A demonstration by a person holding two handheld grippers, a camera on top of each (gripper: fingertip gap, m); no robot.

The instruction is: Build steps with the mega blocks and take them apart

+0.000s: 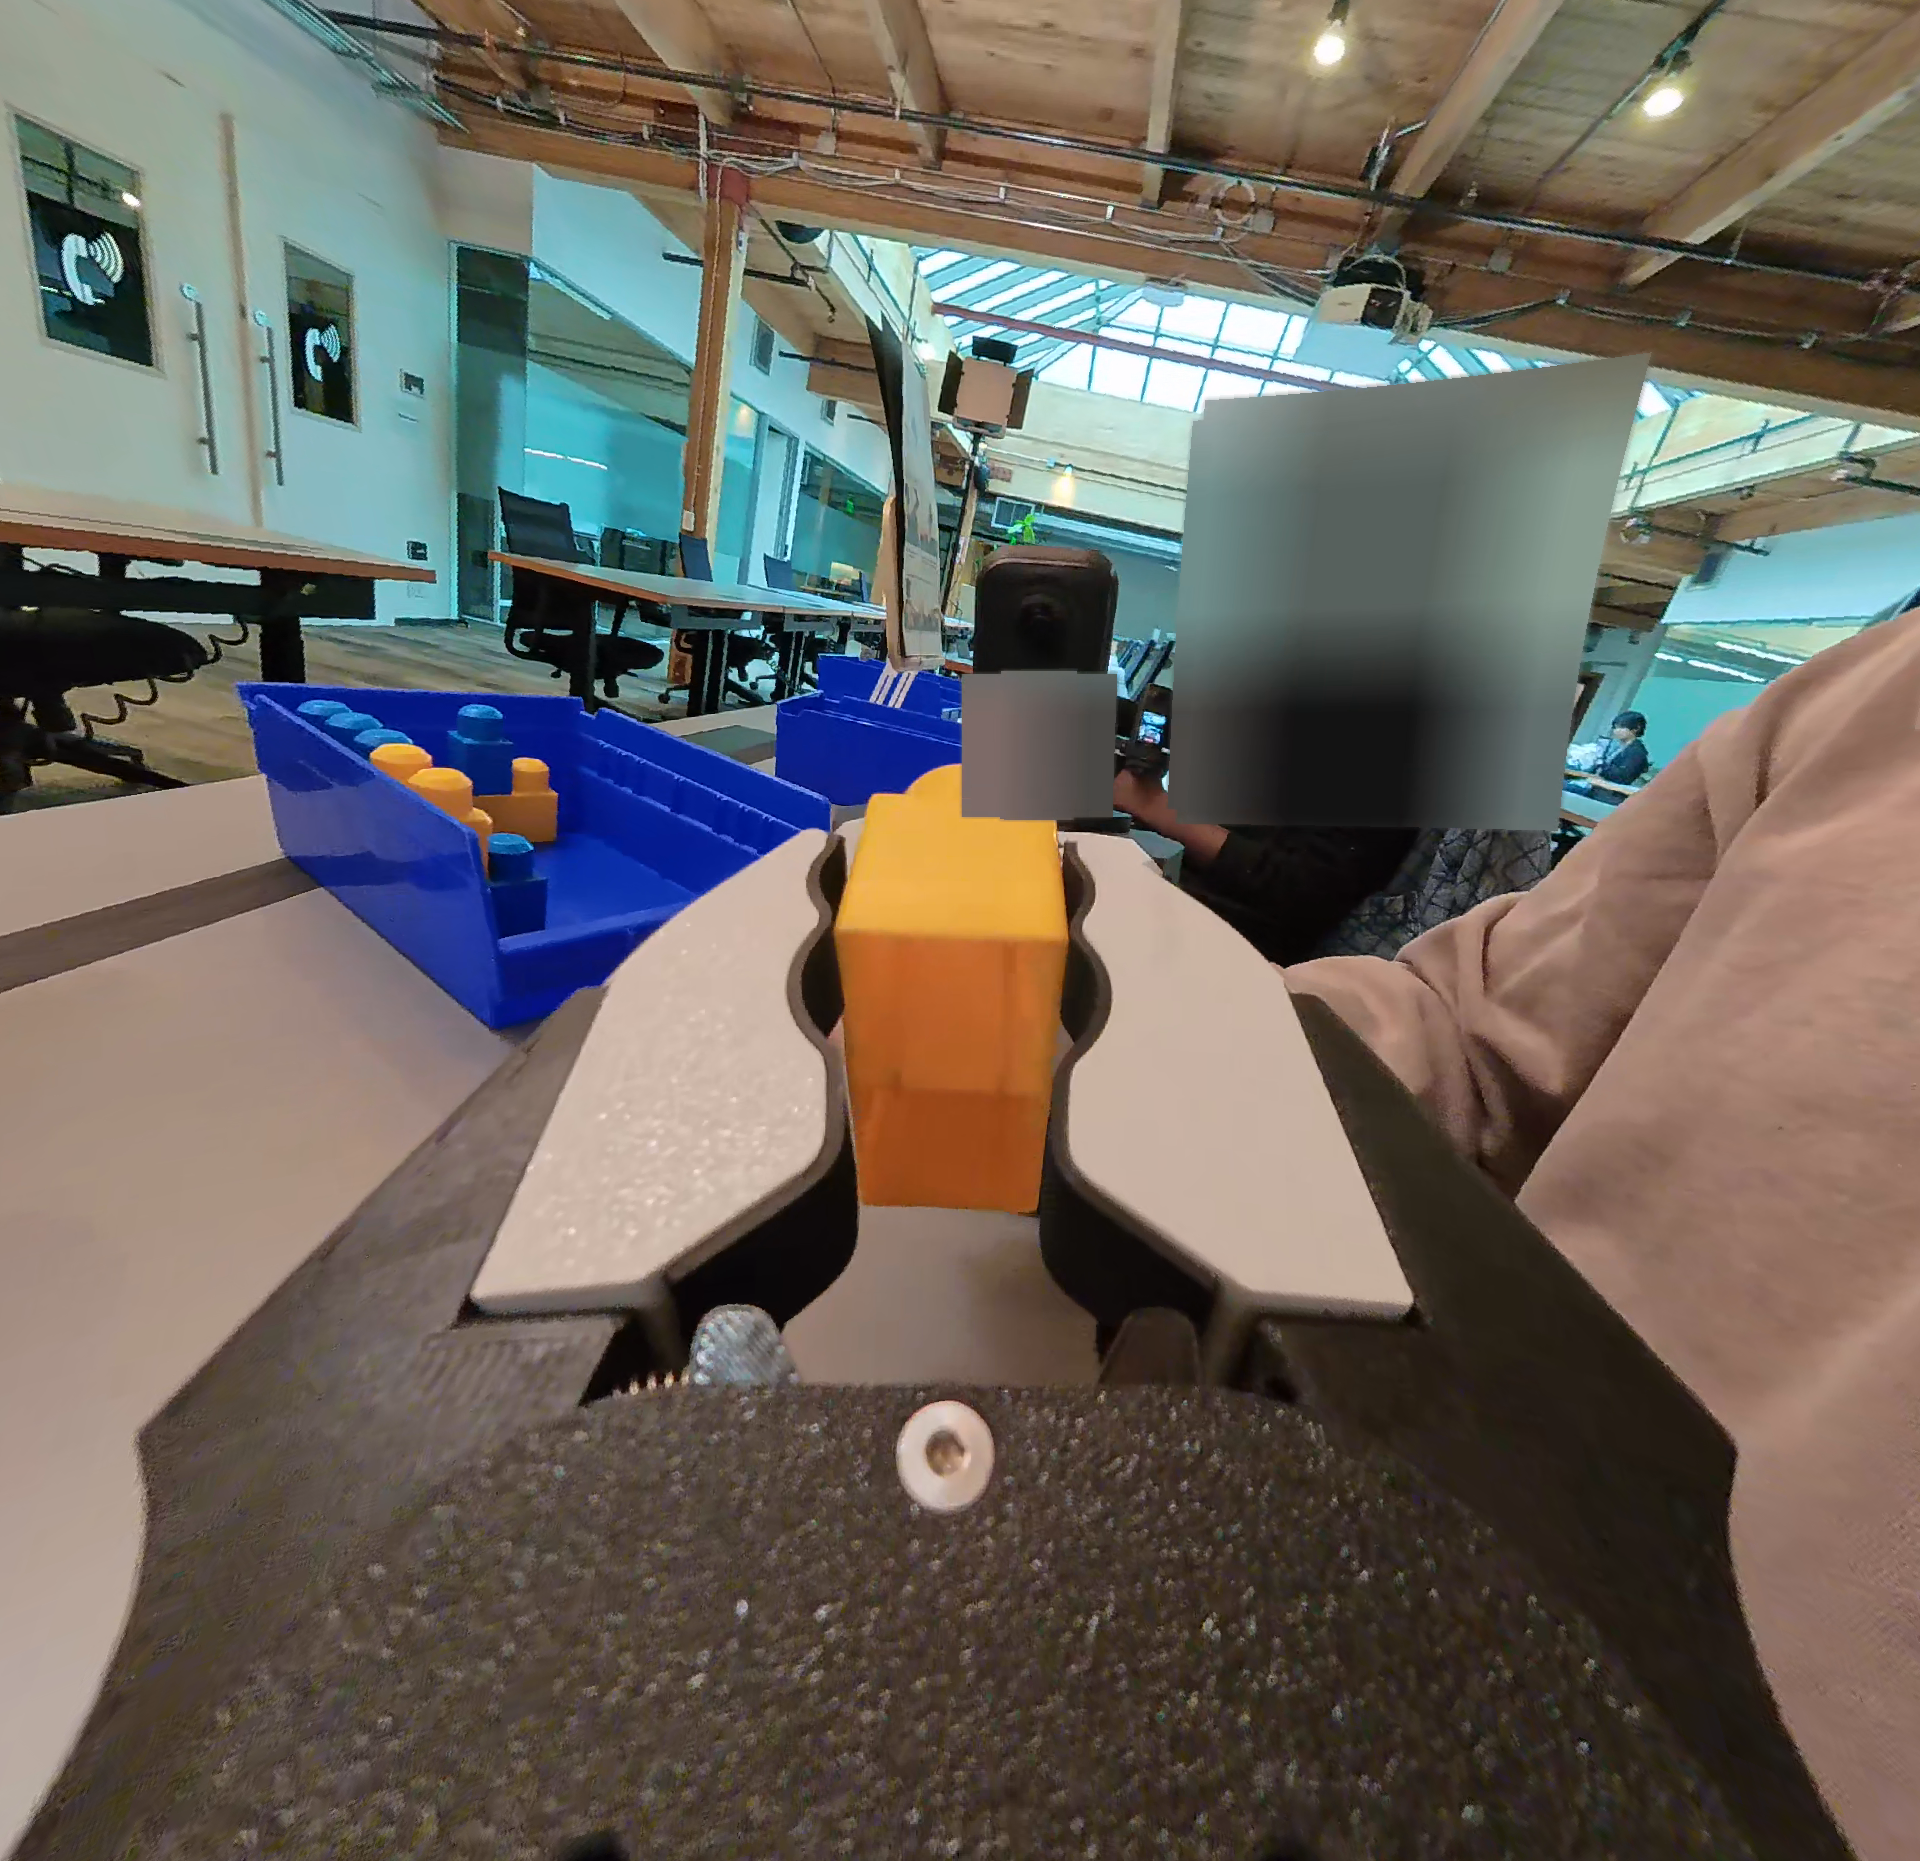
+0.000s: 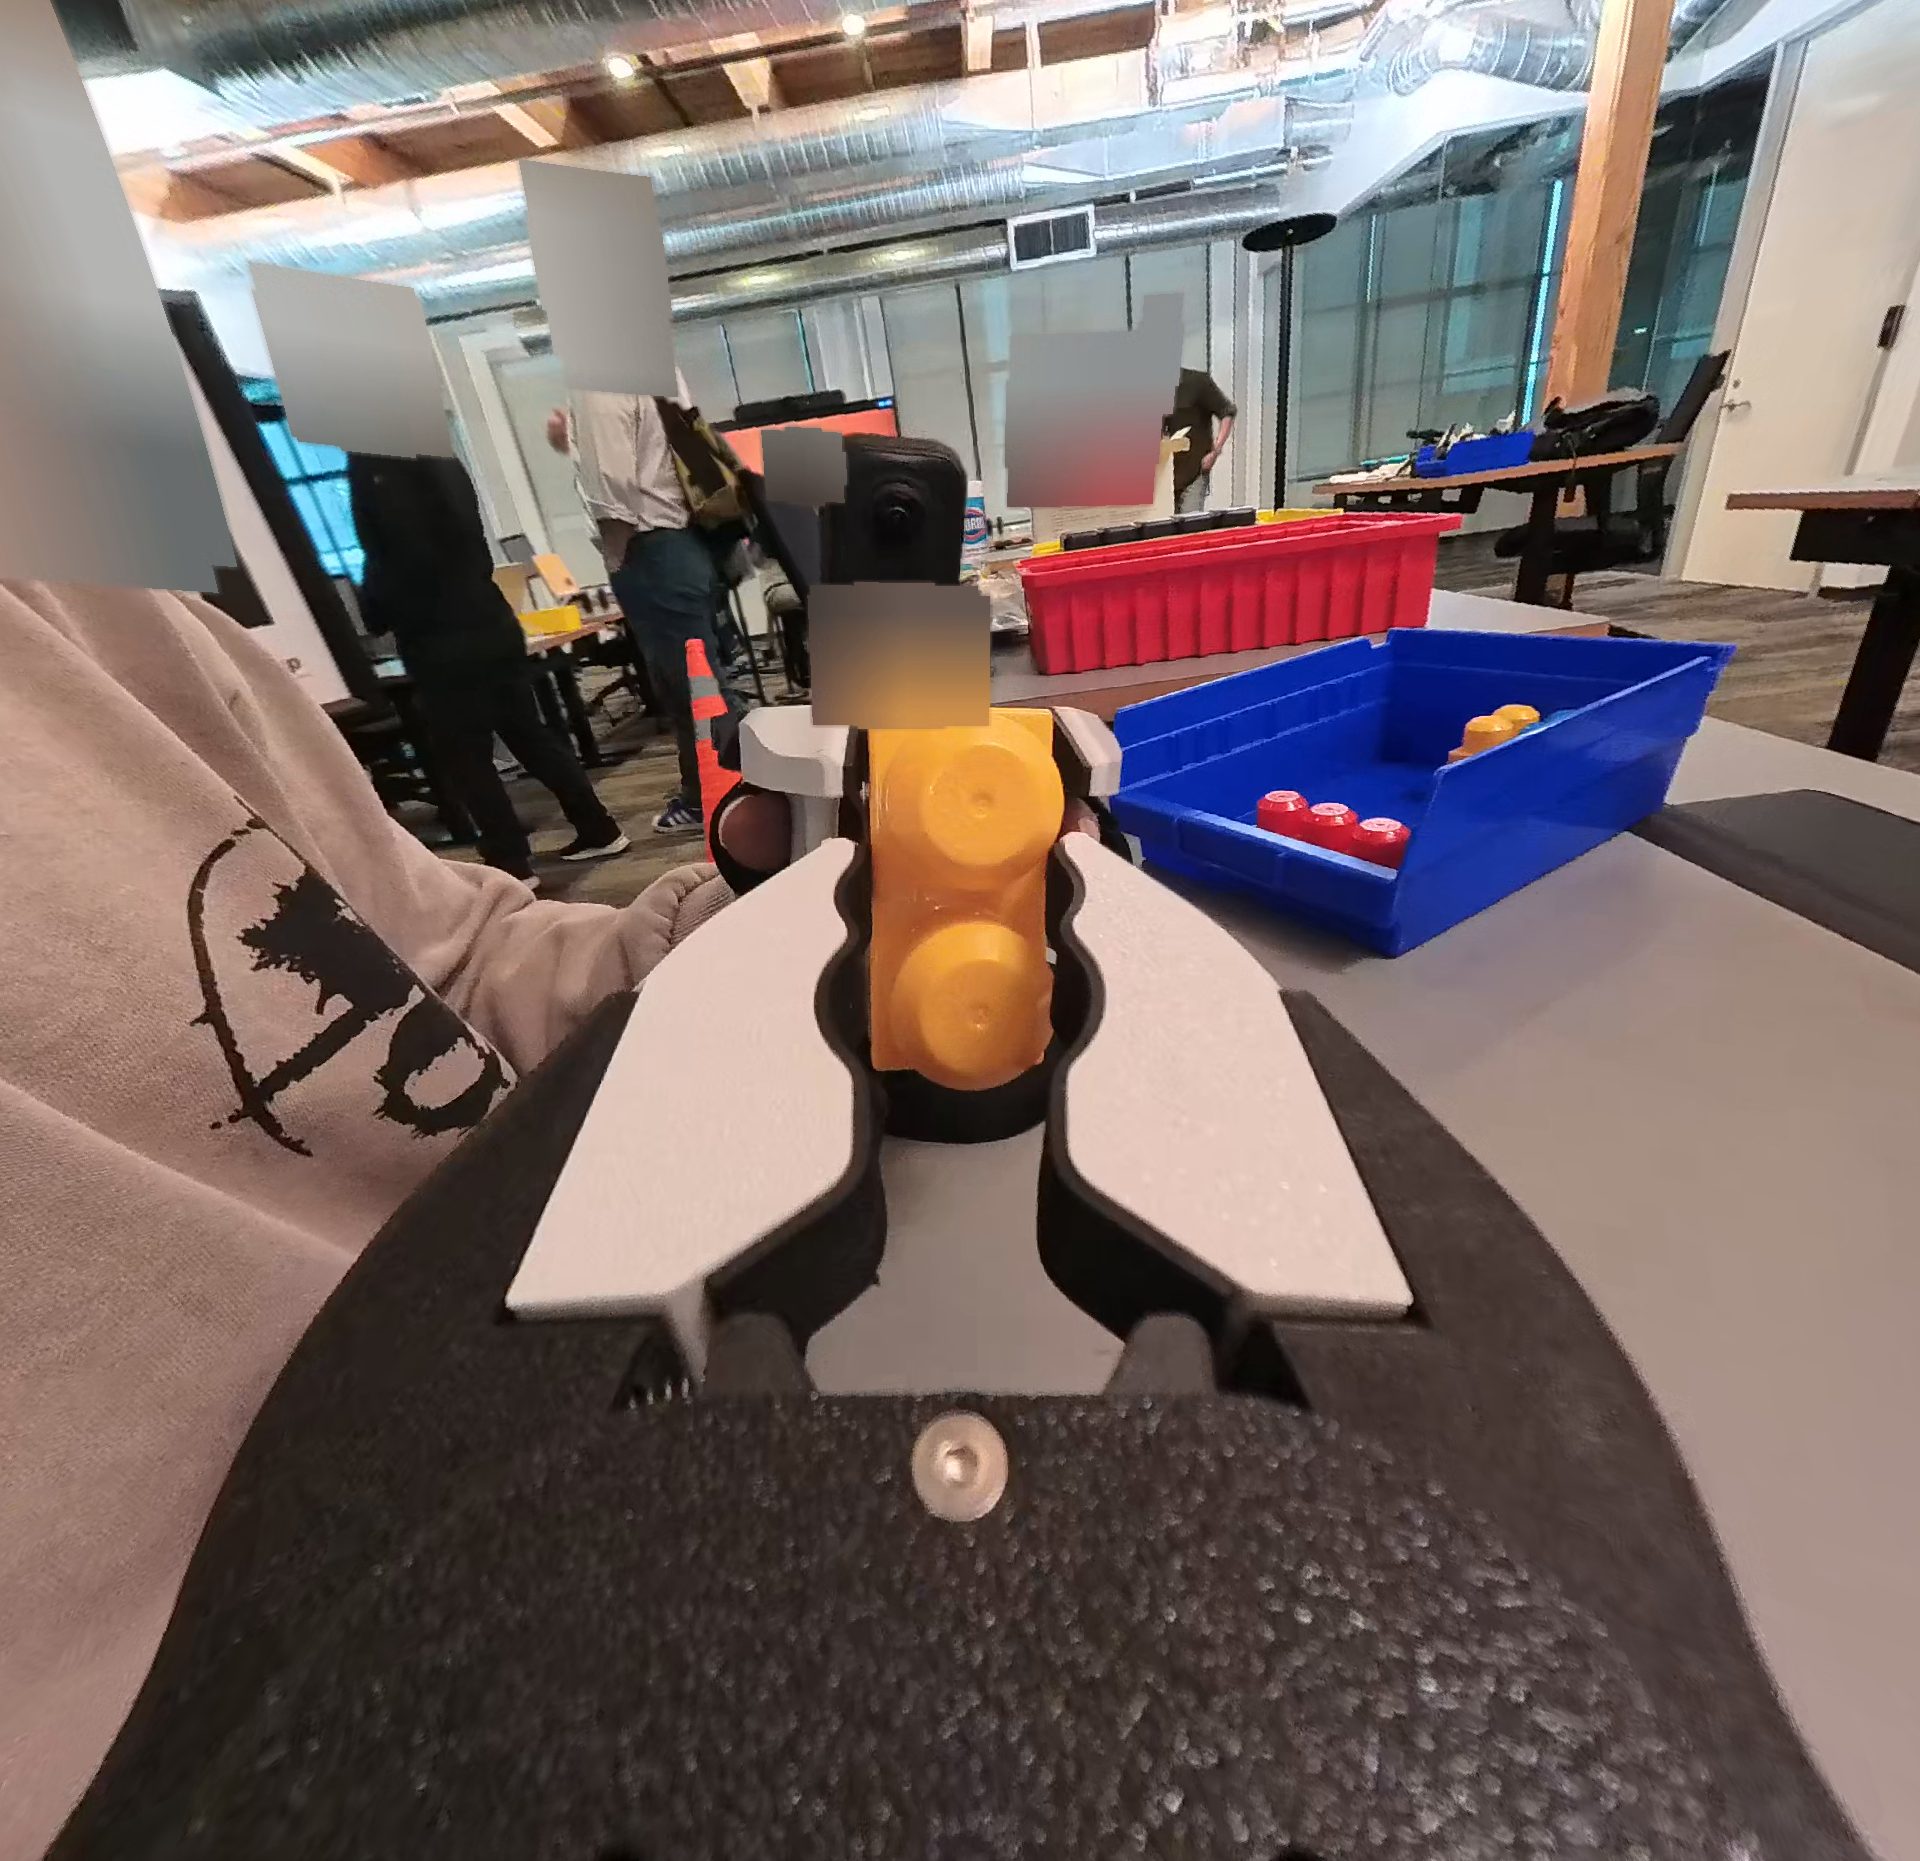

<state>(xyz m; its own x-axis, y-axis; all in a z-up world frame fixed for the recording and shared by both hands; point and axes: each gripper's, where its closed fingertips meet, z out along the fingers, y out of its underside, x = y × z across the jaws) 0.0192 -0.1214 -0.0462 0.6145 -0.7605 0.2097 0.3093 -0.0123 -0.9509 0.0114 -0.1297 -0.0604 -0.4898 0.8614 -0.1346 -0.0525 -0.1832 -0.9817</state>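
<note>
Left hand-held gripper: fingers pinched on an orange mega block at frame centre, both pads touching its side walls, smooth bottom faces toward the camera. Held above the grey counter.

Right hand-held gripper: fingers pinched on an orange block, two studs facing the camera, centre of frame. The other hand-held gripper shows right behind it, gripping the far end; cannot tell whether it's one stacked piece or two separate blocks.

Blue bin, left-centre of left view, holds loose orange and blue blocks. In the right view, the blue bin at right-centre holds red blocks and orange ones; red bin behind it. Beige sleeve on the right edge of left view.
</note>
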